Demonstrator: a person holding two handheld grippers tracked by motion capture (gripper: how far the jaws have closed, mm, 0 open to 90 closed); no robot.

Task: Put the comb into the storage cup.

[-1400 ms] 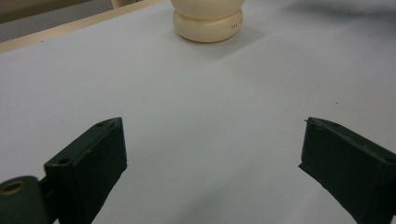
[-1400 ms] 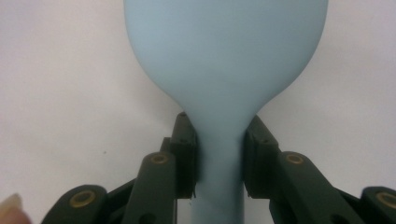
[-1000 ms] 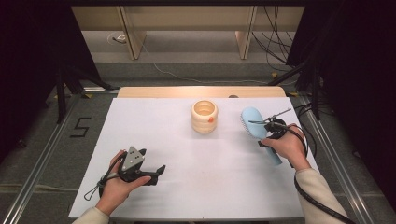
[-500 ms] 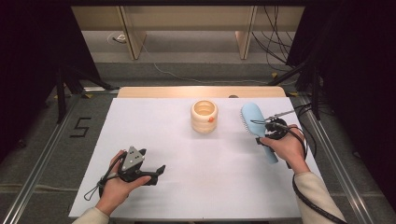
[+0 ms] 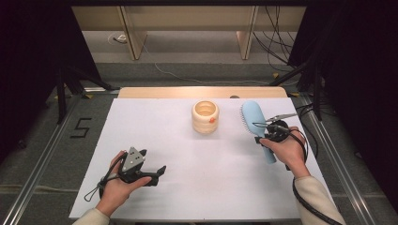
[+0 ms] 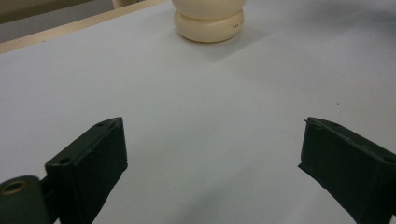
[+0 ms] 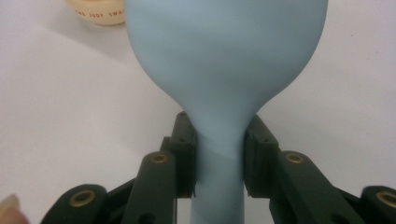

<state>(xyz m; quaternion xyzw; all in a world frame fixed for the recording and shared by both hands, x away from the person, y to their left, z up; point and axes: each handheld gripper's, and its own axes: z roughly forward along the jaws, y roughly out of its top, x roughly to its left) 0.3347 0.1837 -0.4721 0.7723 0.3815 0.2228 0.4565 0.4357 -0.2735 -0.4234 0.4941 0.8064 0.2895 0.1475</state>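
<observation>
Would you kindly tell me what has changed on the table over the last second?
Hardly anything: the right gripper stays clamped on the neck of the blue hairbrush, with at most a slight shift. The left gripper rests open, and the cream jar has not moved.

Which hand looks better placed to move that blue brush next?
The right. The right gripper is already clamped on the blue brush's neck, beside the cream cup. The left gripper rests open, far off near the table's front edge.

My desk (image 5: 187,197) was white, with a wooden strip along its far edge. On it I saw a cream jar (image 5: 205,117) and, just right, a blue hairbrush (image 5: 253,117).
</observation>
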